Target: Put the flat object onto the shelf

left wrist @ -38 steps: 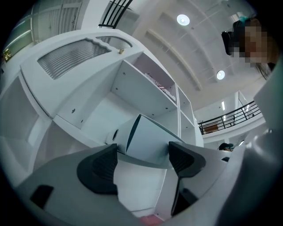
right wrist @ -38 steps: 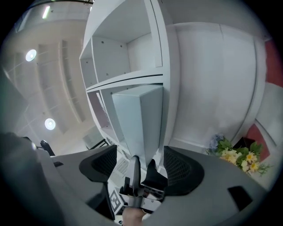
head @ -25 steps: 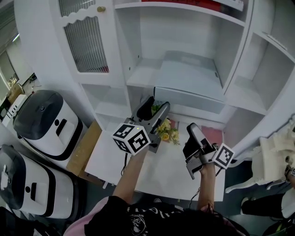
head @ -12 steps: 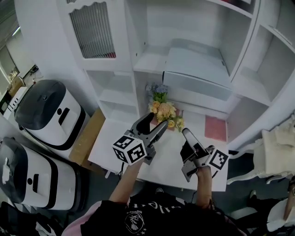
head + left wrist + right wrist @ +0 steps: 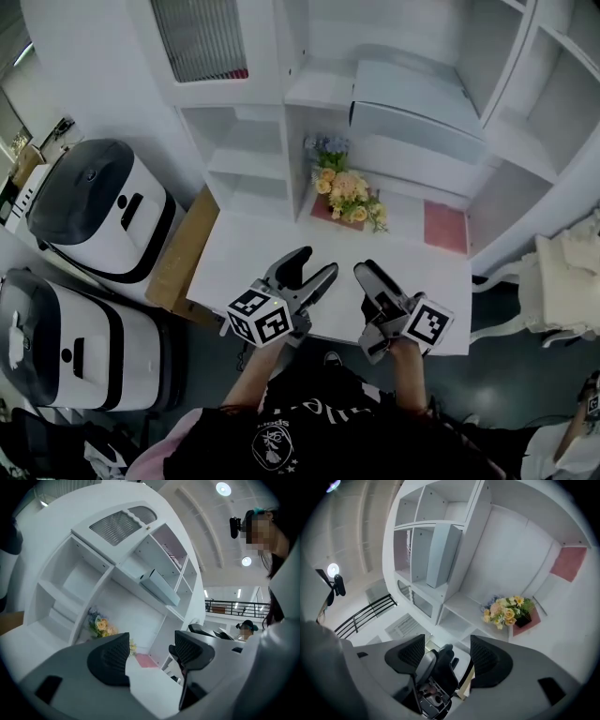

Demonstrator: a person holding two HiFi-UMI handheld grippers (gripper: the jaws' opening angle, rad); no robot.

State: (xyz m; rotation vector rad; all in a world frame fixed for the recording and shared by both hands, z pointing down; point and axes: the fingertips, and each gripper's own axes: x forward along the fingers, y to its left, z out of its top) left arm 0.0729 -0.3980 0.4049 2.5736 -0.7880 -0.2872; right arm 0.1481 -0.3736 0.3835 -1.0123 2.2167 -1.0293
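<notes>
Left tongs [image 5: 314, 264] and right tongs [image 5: 367, 274]: jaws apart, nothing held, over the near edge of the tabletop [image 5: 272, 246]. Flat grey box [image 5: 412, 105] lies on the white shelf [image 5: 323, 89] — above the bouquet [image 5: 349, 192].

The worktop [image 5: 253, 267] stands against the shelf unit [image 5: 253, 159]. At its back a bouquet [image 5: 349, 190] sits on a mat [image 5: 321, 210], with a second mat [image 5: 445, 227] to the right (well apart from the first). Above them the flat object [image 5: 412, 98] lies on a shelf. Left of the worktop is a cardboard box [image 5: 178, 267], and beyond it two appliances [image 5: 98, 211] stand on the floor.
</notes>
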